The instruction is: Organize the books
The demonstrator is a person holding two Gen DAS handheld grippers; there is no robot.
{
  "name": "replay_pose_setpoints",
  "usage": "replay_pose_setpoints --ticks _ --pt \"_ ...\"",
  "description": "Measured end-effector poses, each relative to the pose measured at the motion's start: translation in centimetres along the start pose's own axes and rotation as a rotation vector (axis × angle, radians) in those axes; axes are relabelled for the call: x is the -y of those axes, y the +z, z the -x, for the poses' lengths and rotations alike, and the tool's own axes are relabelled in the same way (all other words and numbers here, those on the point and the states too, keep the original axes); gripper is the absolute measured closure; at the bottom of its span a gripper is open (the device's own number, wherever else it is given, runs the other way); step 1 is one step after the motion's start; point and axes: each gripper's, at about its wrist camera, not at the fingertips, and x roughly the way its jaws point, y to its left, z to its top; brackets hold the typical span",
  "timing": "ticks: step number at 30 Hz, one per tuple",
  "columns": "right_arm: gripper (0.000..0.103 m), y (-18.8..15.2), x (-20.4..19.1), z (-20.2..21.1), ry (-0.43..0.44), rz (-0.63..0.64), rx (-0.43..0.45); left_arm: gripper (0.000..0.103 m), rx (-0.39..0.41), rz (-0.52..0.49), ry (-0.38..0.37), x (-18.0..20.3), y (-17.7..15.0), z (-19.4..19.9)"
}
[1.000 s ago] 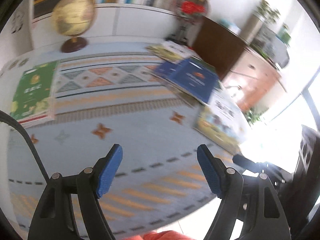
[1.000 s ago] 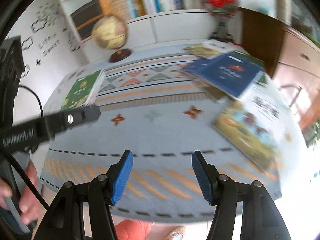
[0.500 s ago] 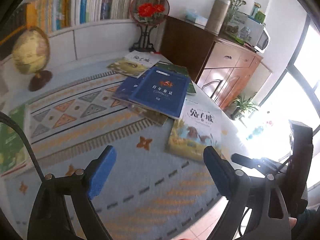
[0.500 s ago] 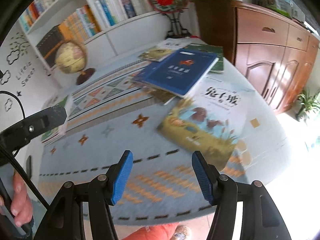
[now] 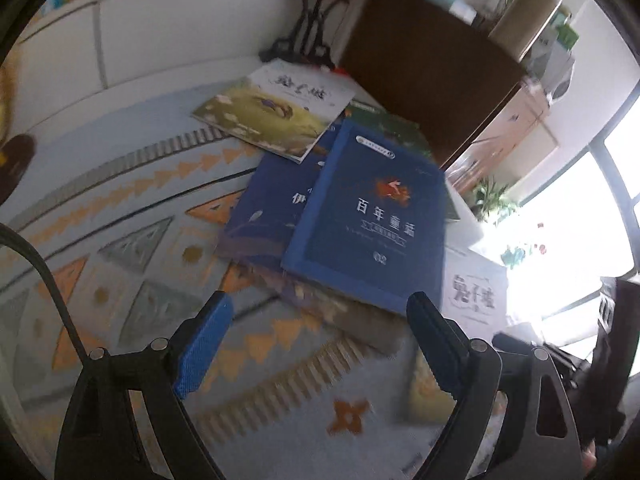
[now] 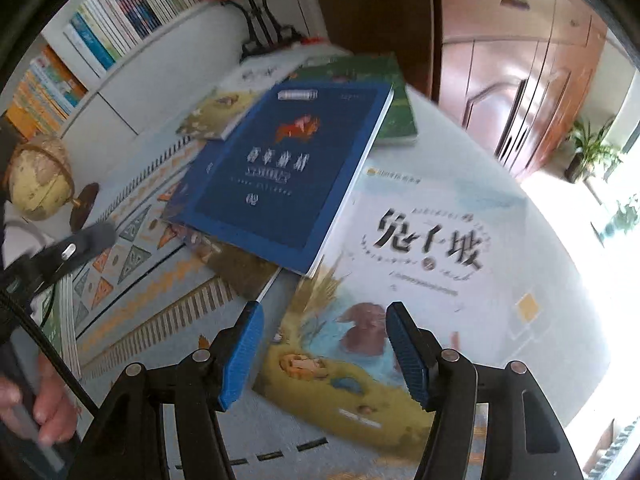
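A loose pile of books lies on the patterned blue cloth [image 5: 132, 264]. On top is a blue hardcover [image 5: 368, 220] [image 6: 288, 168], over a darker blue book [image 5: 268, 216] and a brownish one [image 5: 356, 320]. A green book [image 6: 376, 92] and a pale picture book [image 5: 276, 112] lie behind. My left gripper [image 5: 318, 320] hovers open and empty just before the pile's near edge. My right gripper [image 6: 324, 320] hangs over the lower part of a large rabbit picture book [image 6: 420, 260], its jaws opening slightly, the pads touching nothing.
A globe [image 6: 38, 180] stands at the far left, with a white bookshelf [image 6: 120, 28] behind it. A stack with a green cover [image 6: 64, 320] lies at the table's left. A dark wooden cabinet [image 6: 520, 80] sits beyond the table's right edge. A hand [image 6: 40, 412] holds the left gripper.
Both grippers have swung right and dropped closer to the book pile, which now fills both views. The left jaws have spread wider. The green stack has slid out of the left view.
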Motion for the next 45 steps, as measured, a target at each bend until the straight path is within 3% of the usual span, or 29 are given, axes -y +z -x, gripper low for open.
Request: replay_pose_setpoints --ticks 10,17,22,28,29,31,40,45 --pt "0.041 3.8 1.8 -3.5 -0.007 -0.08 -0.04 0.016 -0.046 -0.047 0.006 0.3 4.3 -7.0" --pt "0.041 6.8 1.3 -5.6 -0.025 -0.023 0.01 0.016 -0.078 -0.046 0.035 0.2 5.2 -10.1" --pt "0.041 7.9 1.4 -6.9 -0.016 0.002 0.034 0.016 -0.066 -0.1 0.067 1.1 5.2 -10.5" --pt "0.045 8.7 1.2 -7.6 0.014 0.045 0.083 0.016 -0.065 -0.163 0.038 2.6 4.3 -10.5" --pt "0.051 8.7 1.0 -7.7 0.019 0.057 0.088 0.016 -0.067 -0.167 0.025 2.8 4.2 -10.4" --pt "0.053 8.7 0.8 -7.8 0.008 0.071 0.091 0.016 -0.062 -0.149 -0.021 2.8 3.8 -10.0" --pt "0.046 8.0 2.5 -6.9 0.057 0.047 0.049 0.016 -0.104 0.028 -0.242 2.1 0.1 -7.1" --pt "0.041 6.8 3.7 -6.5 0.088 0.063 0.061 0.016 -0.15 0.228 -0.454 0.4 -1.9 -6.6"
